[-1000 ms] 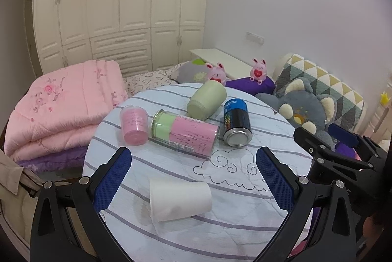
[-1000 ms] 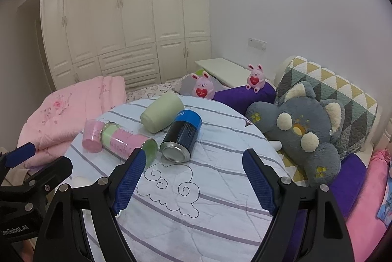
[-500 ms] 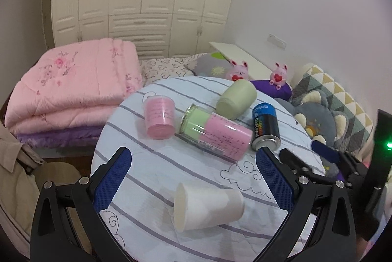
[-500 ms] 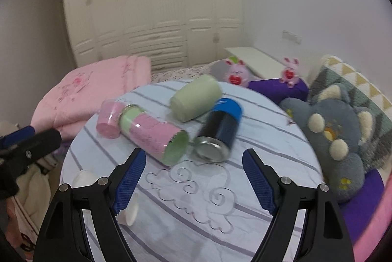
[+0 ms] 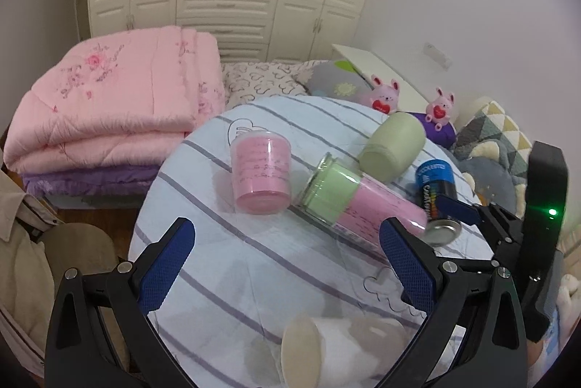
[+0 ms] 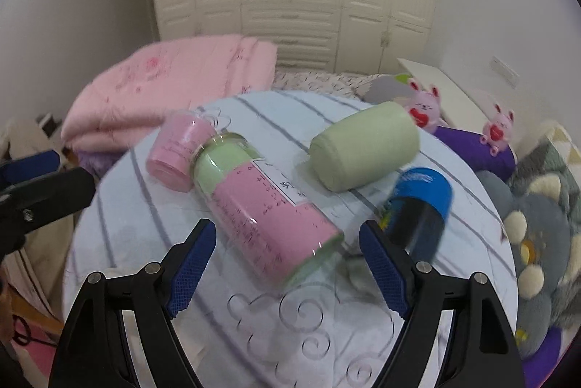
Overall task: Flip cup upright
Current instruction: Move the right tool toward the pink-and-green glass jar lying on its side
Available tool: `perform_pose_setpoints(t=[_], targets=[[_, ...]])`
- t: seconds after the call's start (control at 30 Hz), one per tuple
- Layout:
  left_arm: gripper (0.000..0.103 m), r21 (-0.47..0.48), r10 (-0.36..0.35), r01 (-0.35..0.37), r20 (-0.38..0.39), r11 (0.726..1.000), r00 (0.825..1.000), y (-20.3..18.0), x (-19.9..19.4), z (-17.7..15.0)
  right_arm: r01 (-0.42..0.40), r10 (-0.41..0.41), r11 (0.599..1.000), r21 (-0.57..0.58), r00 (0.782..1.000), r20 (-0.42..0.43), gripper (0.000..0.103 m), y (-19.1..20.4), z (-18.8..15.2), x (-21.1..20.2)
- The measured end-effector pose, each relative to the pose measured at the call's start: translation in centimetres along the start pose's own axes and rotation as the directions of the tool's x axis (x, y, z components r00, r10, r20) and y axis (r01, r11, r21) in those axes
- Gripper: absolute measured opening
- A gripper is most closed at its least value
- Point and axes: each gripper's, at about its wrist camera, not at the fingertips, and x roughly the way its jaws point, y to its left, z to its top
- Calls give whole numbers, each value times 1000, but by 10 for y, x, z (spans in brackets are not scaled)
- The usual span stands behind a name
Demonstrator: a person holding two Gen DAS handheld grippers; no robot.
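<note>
Left gripper [image 5: 287, 261]: my fingers stand wide apart and grip nothing; both blue pads are bare.
Right gripper [image 6: 287, 261]: I see the same here, fingers spread wide with nothing between the pads.
White cup [image 5: 341, 350]: it lies on its side, low between my left fingers and nearer than their tips, its open mouth turned toward the left finger; its far end sits close under the right finger, contact unclear.
Tall jar [image 6: 263, 212]: one, green and pink, lying on its side; its near end reaches into the gap between my right fingers, short of the pads.
Pink cup [image 5: 262, 175]: one, beyond the left fingers' tips and just beside the jar's far end.
Green cup [image 6: 365, 150]: one, on its side, past the right fingertips.
Blue-capped can [image 6: 417, 208]: one, blurred, lying just beyond my right gripper's right finger.
Count: three cups, one jar, one can.
Table cover [image 6: 319, 326]: striped cloth under everything.
Pink bunny toys [image 5: 385, 94]: two, far beyond the fingers.
</note>
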Motion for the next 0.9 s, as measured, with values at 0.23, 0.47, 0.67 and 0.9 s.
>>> perform_pose_setpoints(t=[0.23, 0.47, 0.67, 0.9], targets=[[103, -20, 3, -4, -38, 1000, 999, 7, 25, 3, -54, 45, 993, -110, 996, -76, 82, 6, 9, 34], [103, -24, 0, -1, -55, 1000, 998, 9, 34, 4, -94, 75, 980, -176, 991, -111, 82, 18, 10, 50], [103, -18, -5, 4, -48, 1000, 999, 6, 28, 4, -145, 138, 988, -49, 983, -120, 81, 0, 13, 51], [103, -7, -20, 20, -26, 1000, 999, -6, 5, 4, -142, 138, 989, -32, 986, -92, 77, 0, 4, 22]])
